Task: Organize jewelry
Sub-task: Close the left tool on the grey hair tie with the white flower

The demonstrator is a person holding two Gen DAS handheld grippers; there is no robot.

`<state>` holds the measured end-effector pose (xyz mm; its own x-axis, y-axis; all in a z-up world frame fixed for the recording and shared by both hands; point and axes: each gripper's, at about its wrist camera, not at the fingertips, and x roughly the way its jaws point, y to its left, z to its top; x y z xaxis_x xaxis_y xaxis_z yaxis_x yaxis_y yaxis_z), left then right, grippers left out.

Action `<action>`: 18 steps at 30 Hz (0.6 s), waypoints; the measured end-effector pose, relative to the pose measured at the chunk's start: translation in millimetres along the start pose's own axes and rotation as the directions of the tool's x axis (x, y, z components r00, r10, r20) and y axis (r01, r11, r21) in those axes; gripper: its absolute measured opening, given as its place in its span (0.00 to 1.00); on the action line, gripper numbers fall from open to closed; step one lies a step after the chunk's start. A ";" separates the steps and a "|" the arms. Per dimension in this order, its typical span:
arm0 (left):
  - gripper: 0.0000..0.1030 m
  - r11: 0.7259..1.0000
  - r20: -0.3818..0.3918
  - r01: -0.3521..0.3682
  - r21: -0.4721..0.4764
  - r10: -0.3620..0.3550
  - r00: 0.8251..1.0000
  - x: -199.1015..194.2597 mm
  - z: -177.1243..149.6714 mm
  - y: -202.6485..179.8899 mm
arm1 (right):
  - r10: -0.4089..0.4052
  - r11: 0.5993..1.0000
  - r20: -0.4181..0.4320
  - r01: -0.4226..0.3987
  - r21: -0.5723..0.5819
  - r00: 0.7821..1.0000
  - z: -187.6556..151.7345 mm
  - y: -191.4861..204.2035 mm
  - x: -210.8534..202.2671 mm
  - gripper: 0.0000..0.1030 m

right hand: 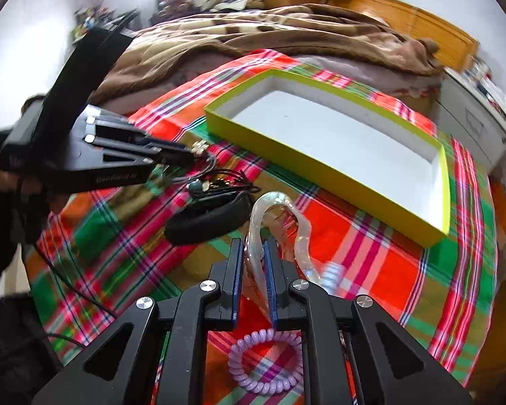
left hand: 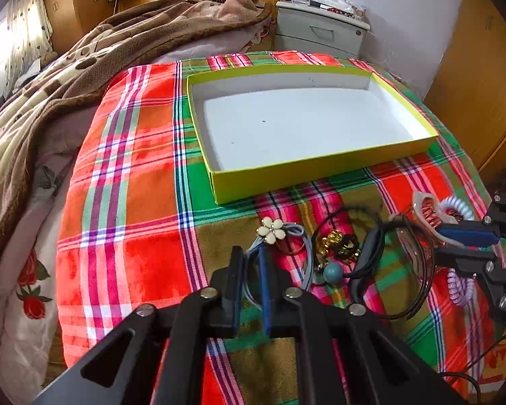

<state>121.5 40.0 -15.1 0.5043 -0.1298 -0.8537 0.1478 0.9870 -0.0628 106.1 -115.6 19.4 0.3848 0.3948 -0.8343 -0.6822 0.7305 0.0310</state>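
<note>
A yellow-green box [left hand: 320, 165] with a white inside lies open and empty on the plaid cloth; it also shows in the right wrist view [right hand: 320, 168]. A pile of hair ties and jewelry lies in front of it. My left gripper [left hand: 251, 256] is shut on the grey elastic of a white flower hair tie [left hand: 271, 230]. My right gripper [right hand: 253, 246] is shut on a clear plastic hair claw [right hand: 276, 216], also seen in the left wrist view [left hand: 428, 209]. A lilac spiral hair tie [right hand: 266, 361] lies under the right gripper.
A black hair band [right hand: 205, 222], black cords [left hand: 404, 270], a teal bead [left hand: 332, 271] and a gold piece [left hand: 337, 241] lie in the pile. A brown blanket [left hand: 84, 67] covers the bed at the left. A white nightstand [left hand: 320, 30] stands behind.
</note>
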 end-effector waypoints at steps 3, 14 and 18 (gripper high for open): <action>0.04 1.000 0.006 0.010 -0.020 -0.010 1.000 -3.2 -3.7 1.8 | 0.002 0.999 0.017 -0.003 0.043 1.000 -2.9 -2.2 -5.6 0.12; 0.03 0.993 0.067 0.036 -0.113 -0.029 0.997 -27.4 -11.8 18.7 | -0.016 0.975 0.121 -0.011 0.220 0.992 -6.8 -19.6 -30.9 0.12; 0.03 0.991 0.096 0.051 -0.122 -0.039 0.995 -35.9 -7.4 20.7 | -0.028 0.971 0.149 -0.008 0.238 0.988 -2.6 -22.3 -37.1 0.12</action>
<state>100.2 65.7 10.4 0.5774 -0.1768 -0.7971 0.0679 0.9833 -0.1689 105.4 -147.9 48.2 0.4923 0.4529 -0.7433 -0.5179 0.8388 0.1681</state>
